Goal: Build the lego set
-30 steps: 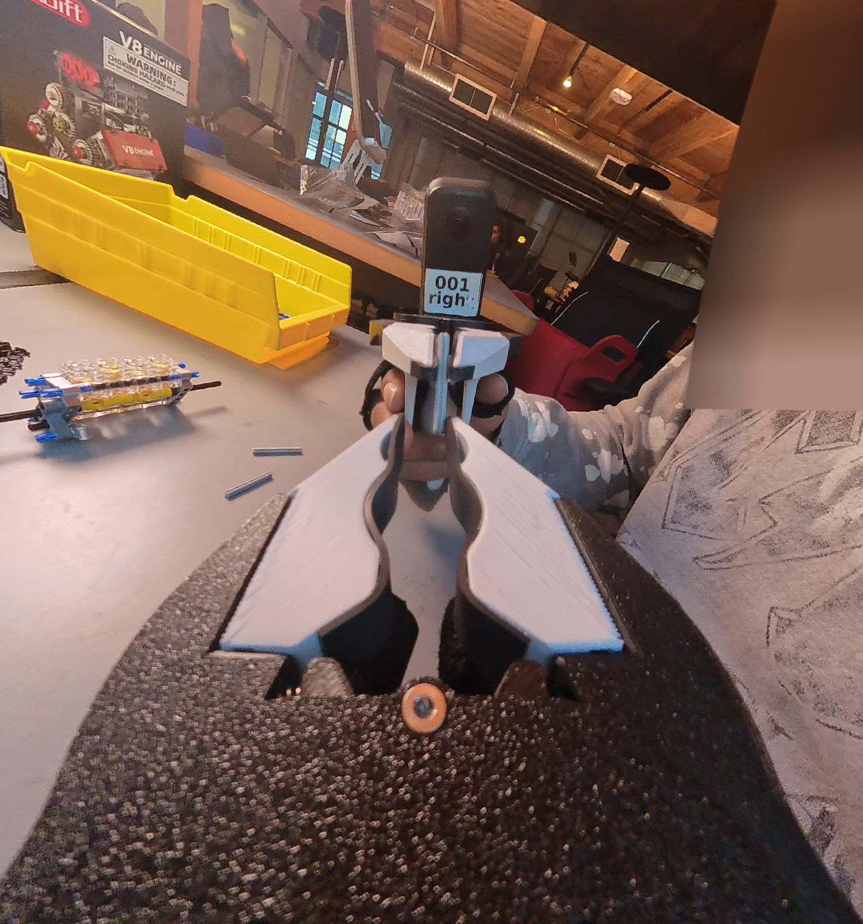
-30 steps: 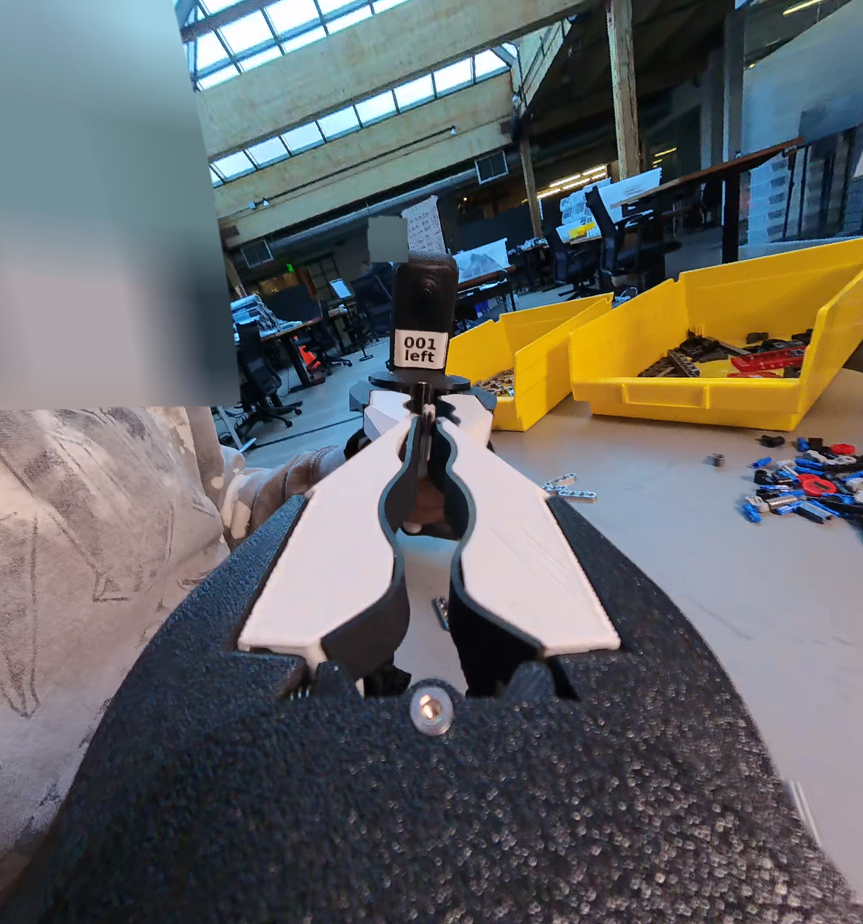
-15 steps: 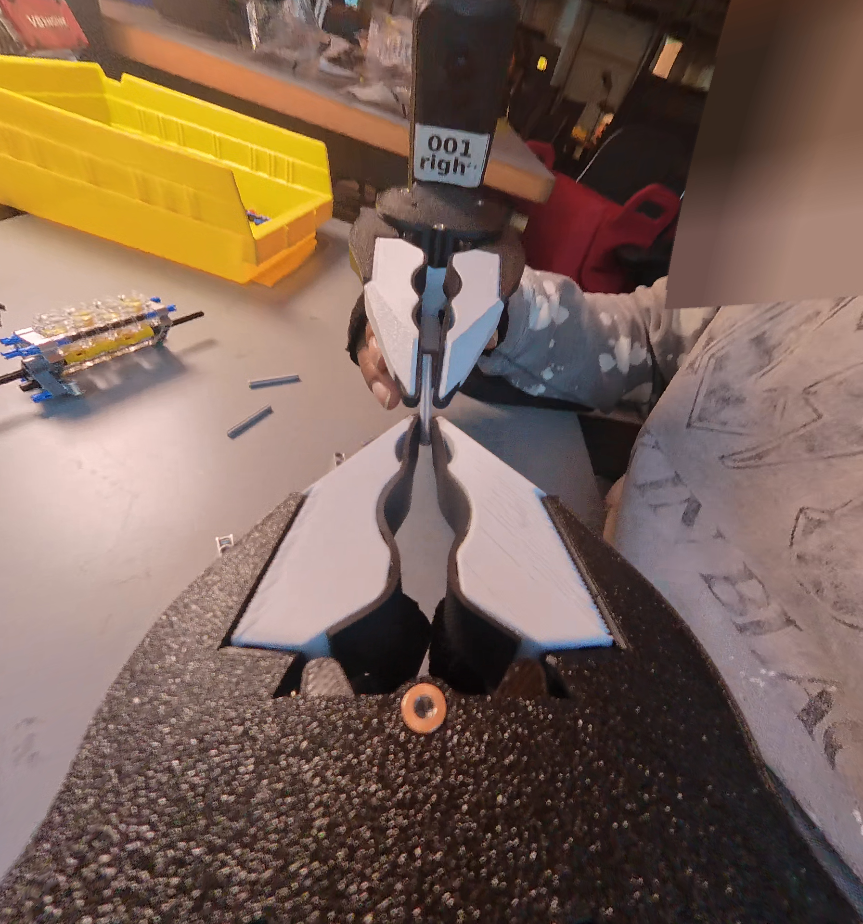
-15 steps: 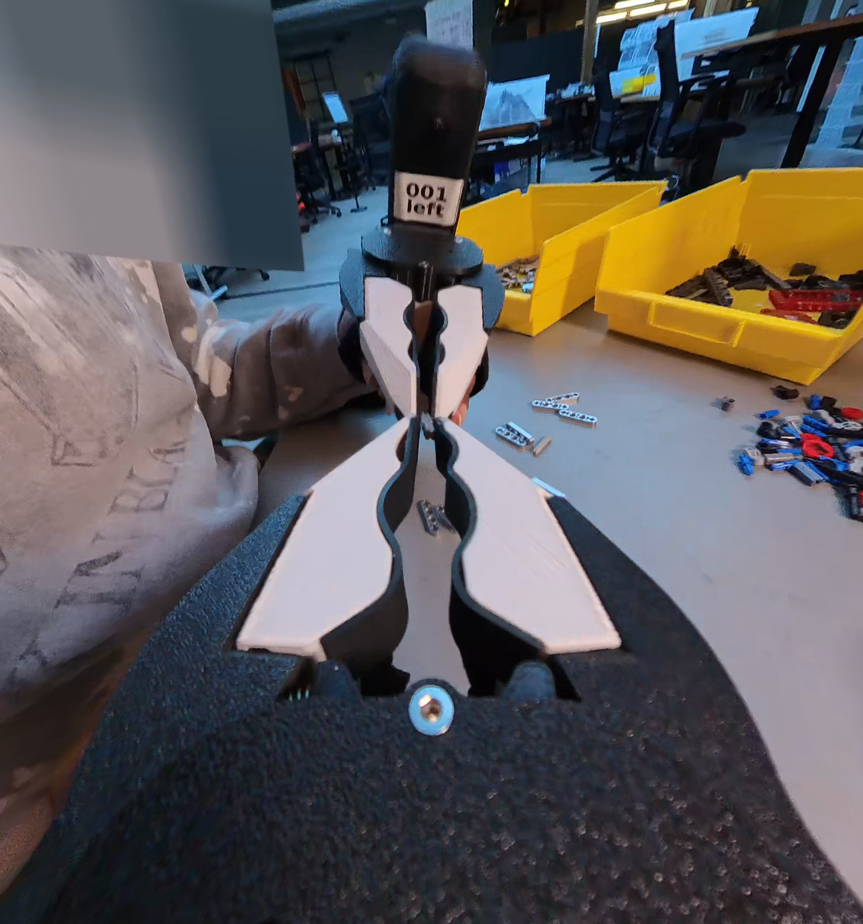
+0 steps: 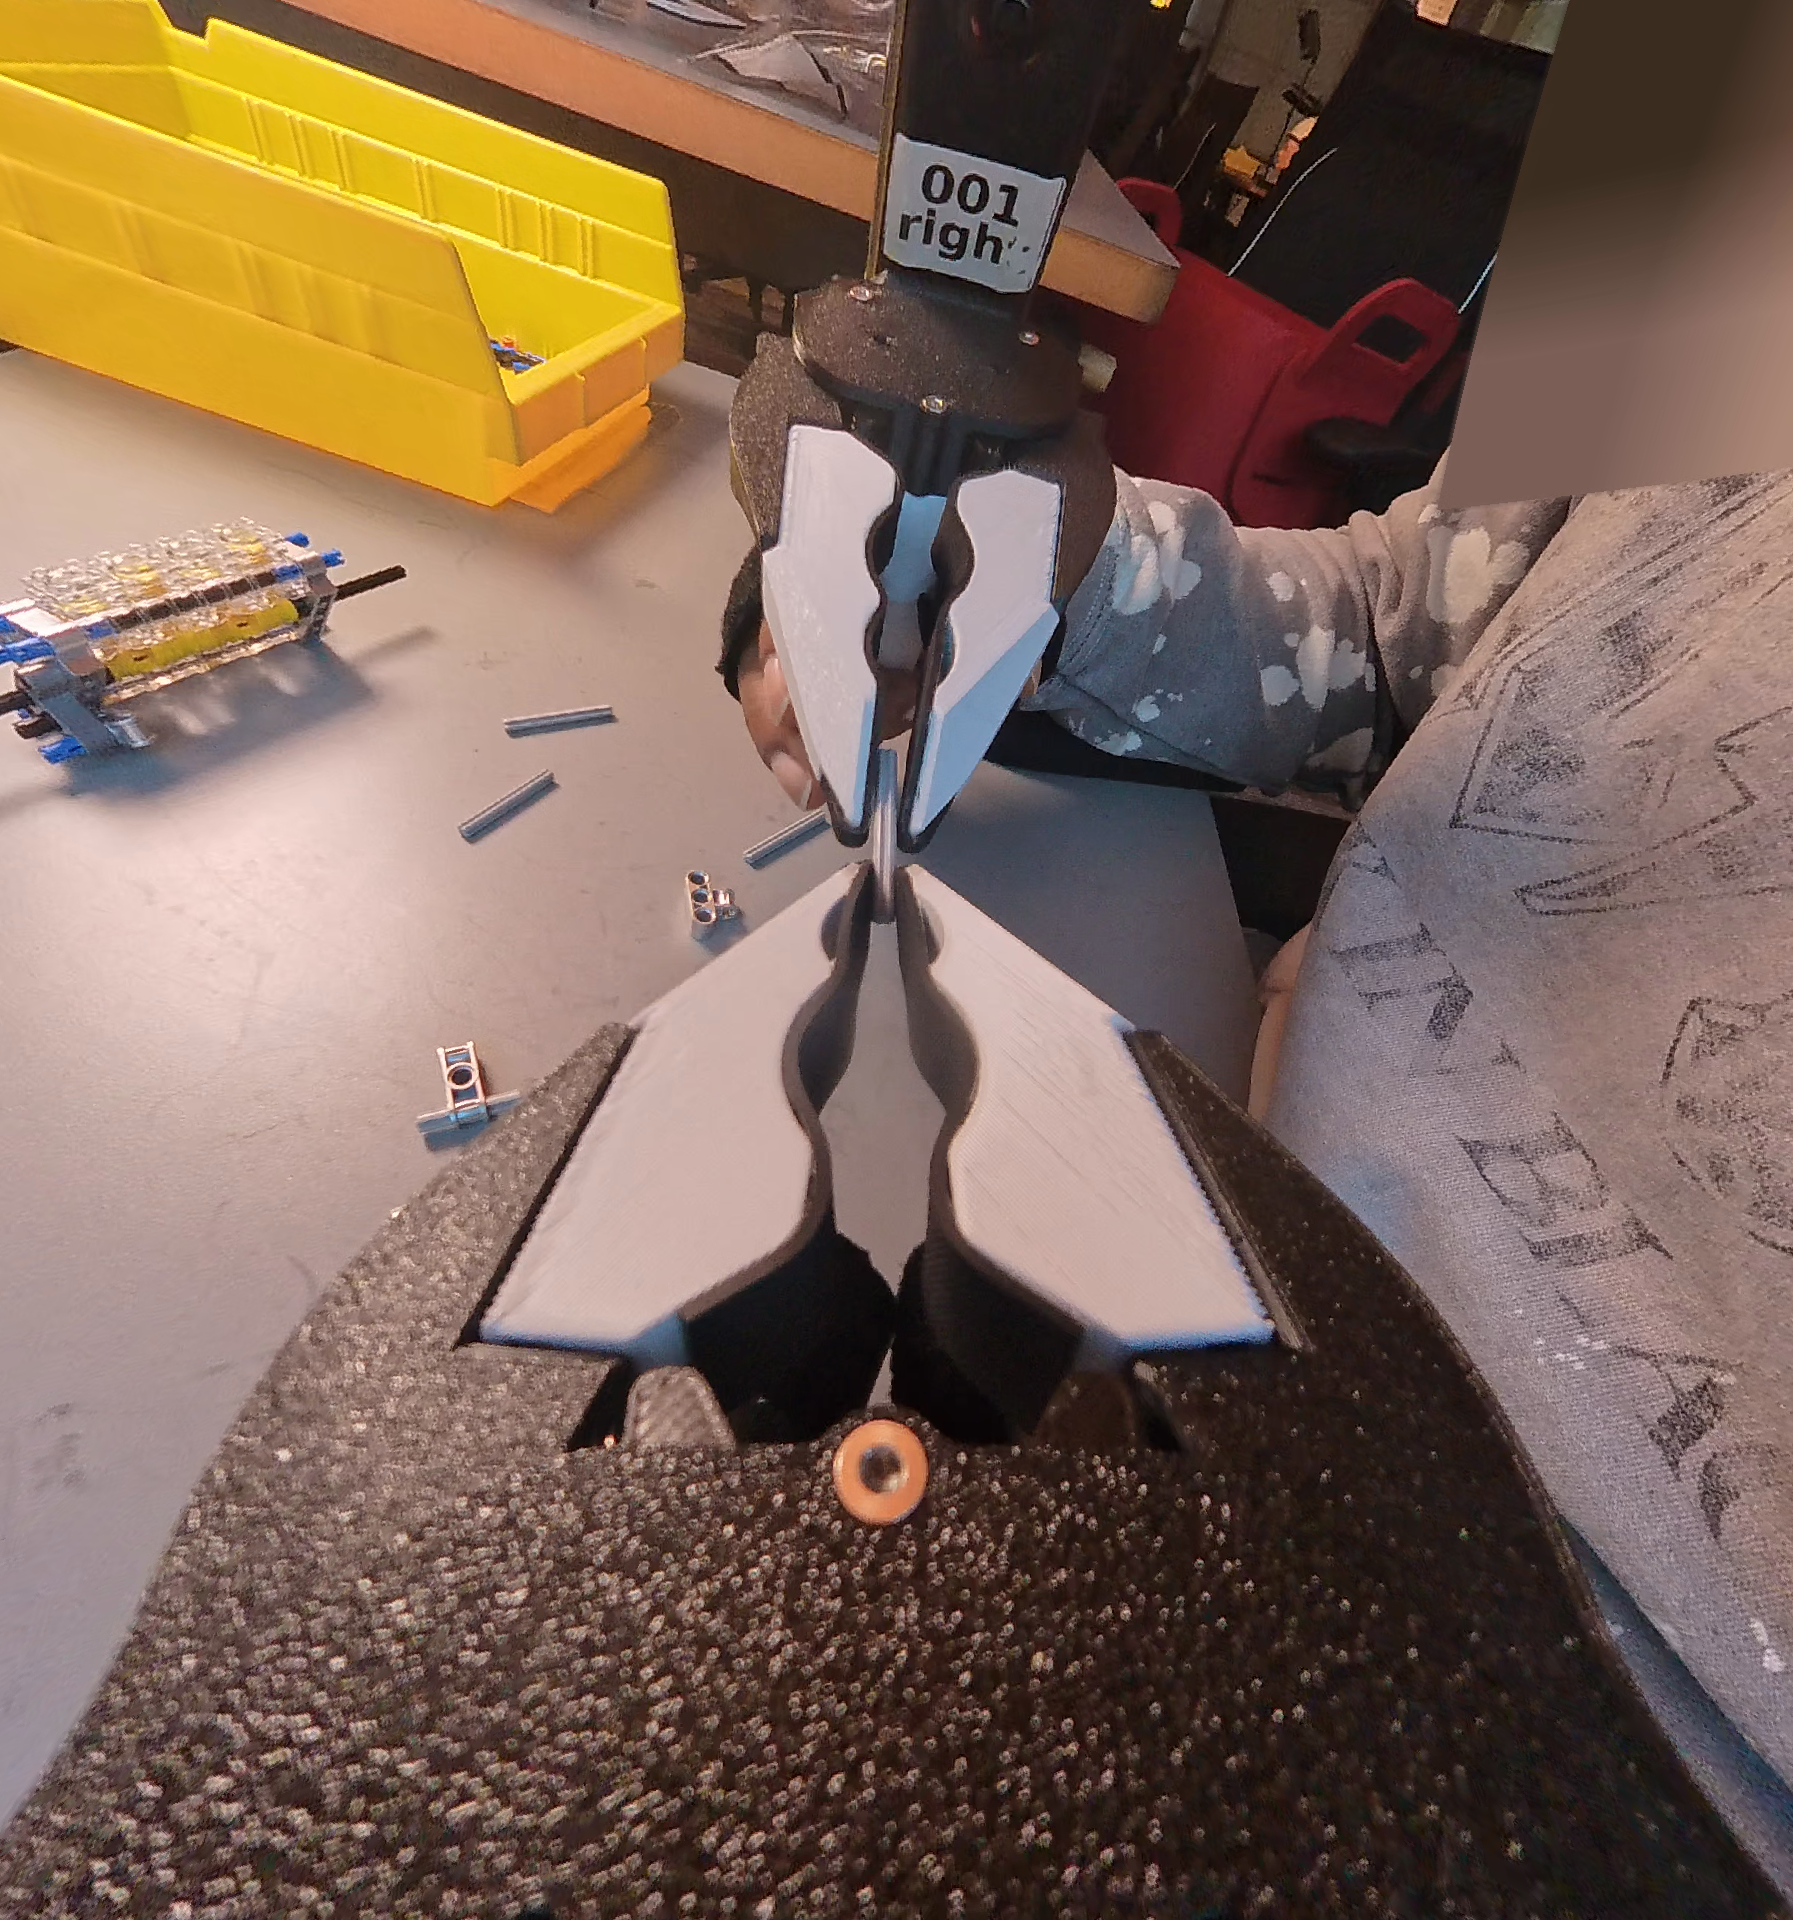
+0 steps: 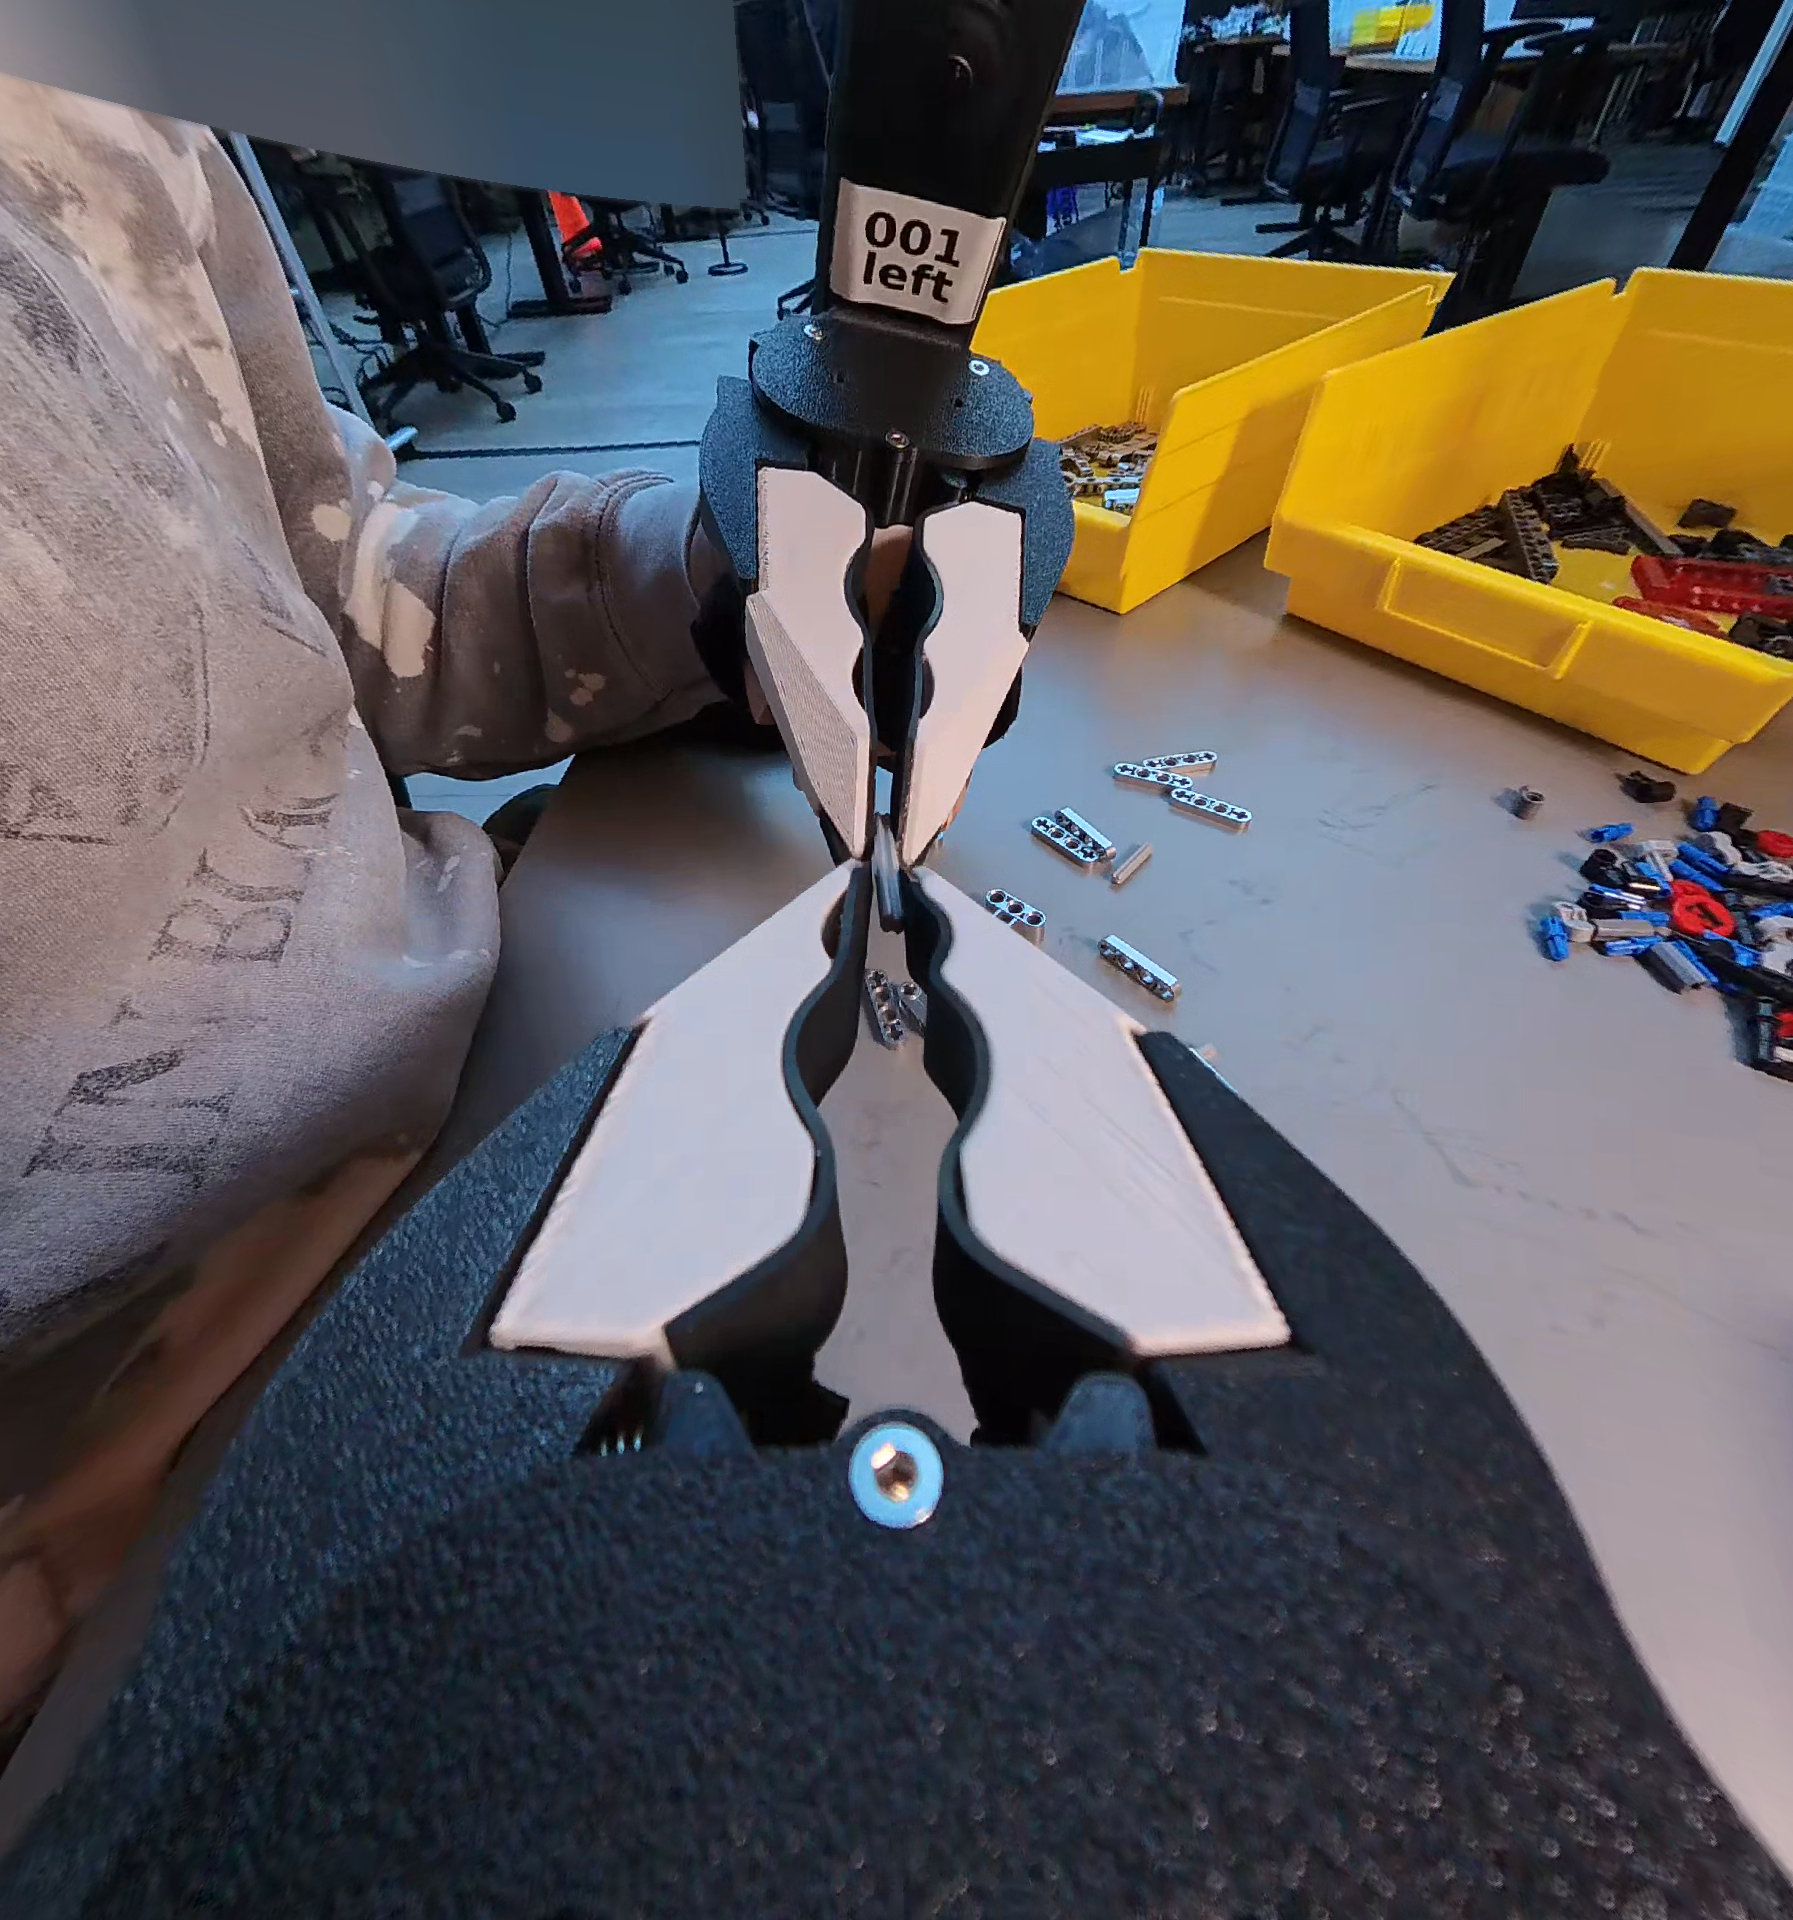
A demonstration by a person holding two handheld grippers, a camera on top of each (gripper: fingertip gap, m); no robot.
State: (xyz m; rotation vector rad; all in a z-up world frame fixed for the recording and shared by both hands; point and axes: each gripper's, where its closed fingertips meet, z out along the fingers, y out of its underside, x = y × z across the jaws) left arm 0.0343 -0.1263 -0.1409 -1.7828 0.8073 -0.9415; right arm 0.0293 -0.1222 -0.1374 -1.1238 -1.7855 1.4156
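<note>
Left gripper (image 5: 884, 888) and right gripper (image 6: 884, 883) tip to tip above the grey bench (image 5: 196, 987), both clenched on one small thin grey plastic piece (image 5: 886, 847); loose grey beams (image 6: 1141, 961) nearby.

Left hand-held gripper (image 5: 884, 902) and right hand-held gripper (image 6: 884, 885) meet tip-to-tip, jaws nearly closed.

Even, moderately bright overhead lighting in both views. Soft, short shadows lie beneath the parts on the bench (image 5: 196, 987). Focus is sharp mid-frame. Wide-angle distortion bows the edges; the near gripper body is slightly soft. Far background is dim. No strong glare.
</note>
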